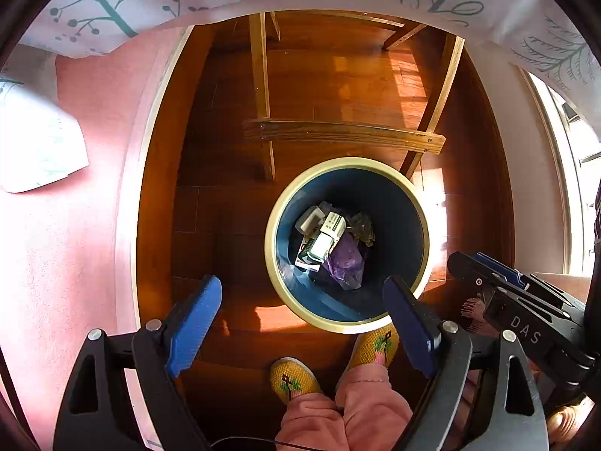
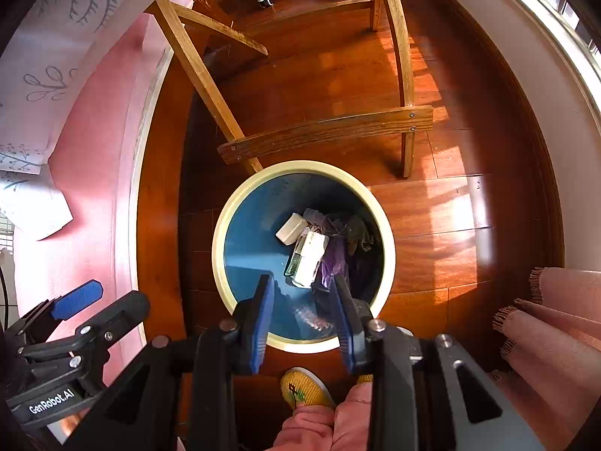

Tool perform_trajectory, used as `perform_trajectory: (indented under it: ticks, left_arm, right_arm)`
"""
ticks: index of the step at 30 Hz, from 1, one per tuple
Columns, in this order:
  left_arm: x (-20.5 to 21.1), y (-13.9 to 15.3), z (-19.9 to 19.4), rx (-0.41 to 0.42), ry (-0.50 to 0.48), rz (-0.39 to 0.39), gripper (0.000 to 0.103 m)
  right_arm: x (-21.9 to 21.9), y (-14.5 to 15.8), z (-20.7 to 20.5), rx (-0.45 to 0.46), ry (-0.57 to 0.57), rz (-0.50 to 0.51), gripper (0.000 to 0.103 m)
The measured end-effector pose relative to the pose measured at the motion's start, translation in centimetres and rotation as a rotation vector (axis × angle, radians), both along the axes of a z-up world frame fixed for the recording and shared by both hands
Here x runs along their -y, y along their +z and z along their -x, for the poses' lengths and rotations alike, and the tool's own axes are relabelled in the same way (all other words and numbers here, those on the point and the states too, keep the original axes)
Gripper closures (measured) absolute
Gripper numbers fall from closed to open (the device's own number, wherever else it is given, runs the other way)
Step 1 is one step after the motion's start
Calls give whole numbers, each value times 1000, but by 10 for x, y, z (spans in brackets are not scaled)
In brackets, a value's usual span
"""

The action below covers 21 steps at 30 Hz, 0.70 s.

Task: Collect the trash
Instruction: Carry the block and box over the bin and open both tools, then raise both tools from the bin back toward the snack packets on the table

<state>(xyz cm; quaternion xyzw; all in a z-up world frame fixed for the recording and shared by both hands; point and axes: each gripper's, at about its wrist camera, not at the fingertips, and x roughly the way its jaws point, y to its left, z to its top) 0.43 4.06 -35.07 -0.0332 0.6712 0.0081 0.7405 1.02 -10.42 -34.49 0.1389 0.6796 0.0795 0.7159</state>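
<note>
Biggest risk looked like anything dropped glancing off the bin (image 1: 271, 225) rim onto the floor, since the left gripper (image 1: 302, 302) hung over its near edge. It pointed straight down, jaws wide, nothing between. The right gripper (image 2: 302, 293) tilted steeply, jaws partly open and empty, trash (image 2: 310, 253) just beyond them.

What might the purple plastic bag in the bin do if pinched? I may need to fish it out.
The purple plastic bag looks crumpled and thin, so probably floppy and light. It lies partly under a white box, which may shift when pulled.
</note>
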Motion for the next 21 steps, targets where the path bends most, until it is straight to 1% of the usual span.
perform_trajectory:
  ticks: [2,5,9,12,17,21]
  left_arm:
    - [-2,4,1,4,-4,-6,16]
    - [-7,18,1,14,2,-3,16]
    - [-12,46,1,59,18,-2,16]
    - [-16,69,-1,92,28,-11,16]
    - [-21,111,-5,109,30,-9,16]
    - [-28,151,-8,115,52,5,16]
  right_arm:
    - [0,3,3,-2,0,7,71]
    - [-1,10,5,-5,0,11,71]
    - [-3,26,4,-7,1,3,71]
    - [-8,47,1,7,15,-2,71]
    - [-17,89,-7,45,50,-21,71]
    - [-21,128,-12,69,73,-38,71]
